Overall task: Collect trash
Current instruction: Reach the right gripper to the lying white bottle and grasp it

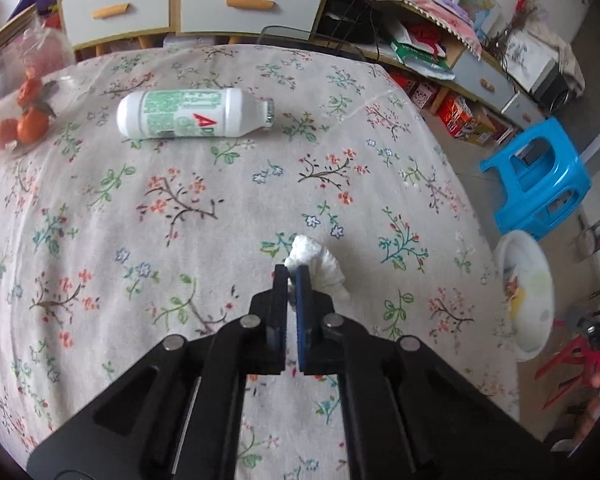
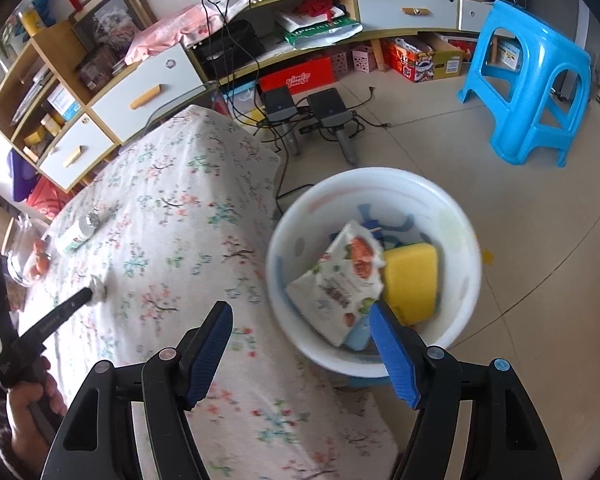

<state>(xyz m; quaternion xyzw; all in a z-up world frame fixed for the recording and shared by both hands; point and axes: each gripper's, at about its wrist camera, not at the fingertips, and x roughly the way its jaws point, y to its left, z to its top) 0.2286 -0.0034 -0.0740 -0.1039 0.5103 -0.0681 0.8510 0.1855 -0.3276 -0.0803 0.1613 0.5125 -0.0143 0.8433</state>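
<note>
My left gripper (image 1: 293,272) is shut on a crumpled white tissue (image 1: 320,266) just over the floral tablecloth (image 1: 180,240); it also shows in the right wrist view (image 2: 90,295) with the tissue (image 2: 98,289). A white bottle with a green label (image 1: 188,114) lies on its side farther back, and shows in the right wrist view (image 2: 78,233). My right gripper (image 2: 302,316) is open and empty above a white basin (image 2: 452,320) beside the table. The basin holds a snack wrapper (image 2: 340,280) and a yellow sponge (image 2: 412,276). The basin also shows in the left wrist view (image 1: 528,300).
A clear bag of oranges (image 1: 20,120) sits at the table's far left. A blue plastic stool (image 2: 528,76) stands on the tiled floor. Two black devices with cables (image 2: 308,112) lie on the floor near the cabinets (image 2: 140,96). A red stool (image 1: 572,364) stands by the basin.
</note>
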